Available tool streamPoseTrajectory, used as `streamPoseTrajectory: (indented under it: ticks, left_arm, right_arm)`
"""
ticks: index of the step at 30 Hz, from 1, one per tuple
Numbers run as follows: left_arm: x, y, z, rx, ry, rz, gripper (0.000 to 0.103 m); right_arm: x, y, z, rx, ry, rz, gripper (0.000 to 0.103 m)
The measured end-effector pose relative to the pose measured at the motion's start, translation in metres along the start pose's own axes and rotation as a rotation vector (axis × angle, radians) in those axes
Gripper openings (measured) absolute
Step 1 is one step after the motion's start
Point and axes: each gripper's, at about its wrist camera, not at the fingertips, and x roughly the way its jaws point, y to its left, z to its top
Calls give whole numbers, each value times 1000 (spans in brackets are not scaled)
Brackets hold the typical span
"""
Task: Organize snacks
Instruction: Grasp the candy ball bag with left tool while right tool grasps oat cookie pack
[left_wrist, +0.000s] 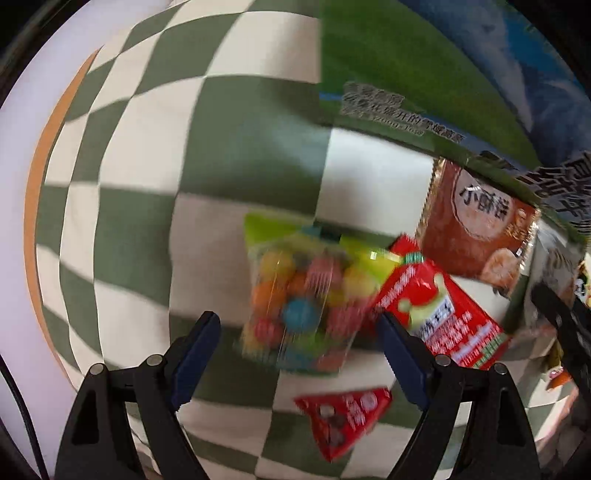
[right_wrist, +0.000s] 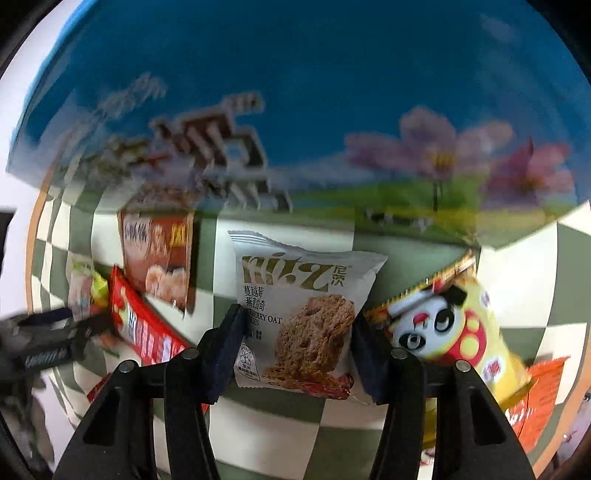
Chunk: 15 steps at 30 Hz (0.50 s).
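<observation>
My left gripper (left_wrist: 297, 325) points down at the green-and-white checked cloth (left_wrist: 147, 221) and is open. A clear bag of coloured candy balls (left_wrist: 303, 295) lies between its blue pads, untouched on either side. My right gripper (right_wrist: 297, 326) is shut on a white oat-cookie packet (right_wrist: 295, 306), its pads against the packet's two side edges while the packet lies on the cloth. The same candy bag (right_wrist: 85, 288) shows at the far left of the right wrist view, with a dark blurred part of the left gripper over it.
A large box printed with blue sky, grass and flowers (right_wrist: 295, 92) stands just behind the snacks. Around them lie a long red packet (left_wrist: 439, 314), a brown biscuit packet (left_wrist: 476, 225), a small red triangular packet (left_wrist: 343, 413), a yellow panda packet (right_wrist: 450, 328) and an orange packet (right_wrist: 543, 395).
</observation>
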Motion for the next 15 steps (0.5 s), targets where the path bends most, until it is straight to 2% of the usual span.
streamPoseTrajectory:
  ticks: [8,11,12,13,15]
  left_arm:
    - [3,-7,5,70,-30,-57,85]
    - [7,-8,2,101,-31,-82,65]
    - [9,-6,2,107,-31,-78,55]
    - [11,-3,1,109,-30,-80,50]
    - [12,3,-6,104,-25,-106,49]
  right_arm:
    - [-2,-6,-60,92,120,63,55]
    - [-2,-5,-82,124,149,68,55]
    - [-1,-5,-86,133,151,68,55]
    - [0,-3,-92,140,156,67,55]
    - [1,0,-98,149,162,66,55]
